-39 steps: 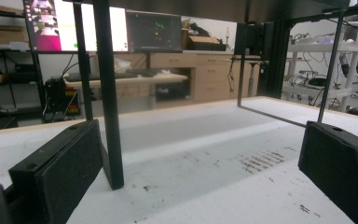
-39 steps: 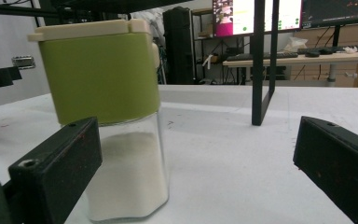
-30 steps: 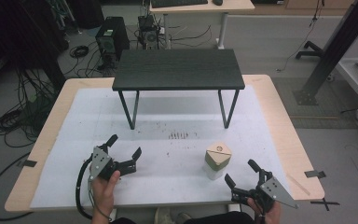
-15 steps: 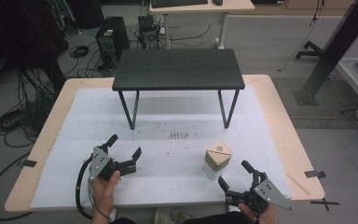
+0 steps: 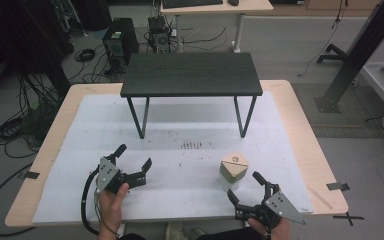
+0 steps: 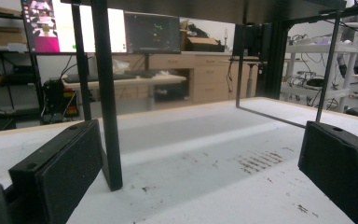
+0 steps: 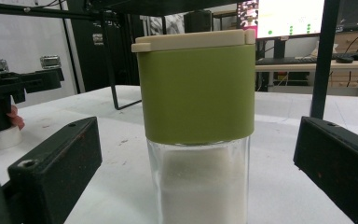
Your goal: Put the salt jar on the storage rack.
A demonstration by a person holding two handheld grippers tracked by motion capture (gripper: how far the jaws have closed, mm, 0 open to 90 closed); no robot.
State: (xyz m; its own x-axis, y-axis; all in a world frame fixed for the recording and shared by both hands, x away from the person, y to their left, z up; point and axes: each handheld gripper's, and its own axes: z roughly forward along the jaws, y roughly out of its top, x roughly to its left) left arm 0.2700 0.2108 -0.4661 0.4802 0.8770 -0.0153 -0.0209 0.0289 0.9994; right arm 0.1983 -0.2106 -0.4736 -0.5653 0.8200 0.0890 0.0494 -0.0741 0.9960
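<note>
The right gripper (image 5: 247, 191) sits at about five o'clock on the table, its two black jaws spread wide and holding nothing. In the right gripper view the clear glass jar with an olive-green collar and cream flip lid (image 7: 196, 116) stands upright between those jaws — near, touching neither pad — and white powder fills its glass lower part. In the high view the jar (image 5: 233, 167) stands just beyond the gripper, toward its eleven o'clock.

The left gripper (image 5: 132, 162) rests at about seven o'clock, held in a hand (image 5: 111, 205), jaws likewise apart and empty; its cable loops off the near edge. Ahead of it in the left gripper view rises one thin black leg (image 6: 107, 93) of the small black-topped metal-legged stand (image 5: 190, 75), which occupies the table from centre to twelve o'clock.

The surface is a white sheet (image 5: 180, 165) laid over a pale wooden tabletop (image 5: 305, 135), scuffed, with a patch of dark specks (image 5: 192, 145) at centre. Tape marks sit at the right and left edges.

Beyond lie a grey floor, tangled cables at nine o'clock, a computer tower (image 5: 117, 42) and a desk (image 5: 215, 7) at twelve — lit monitors (image 6: 98, 25) glow in the gripper views.
</note>
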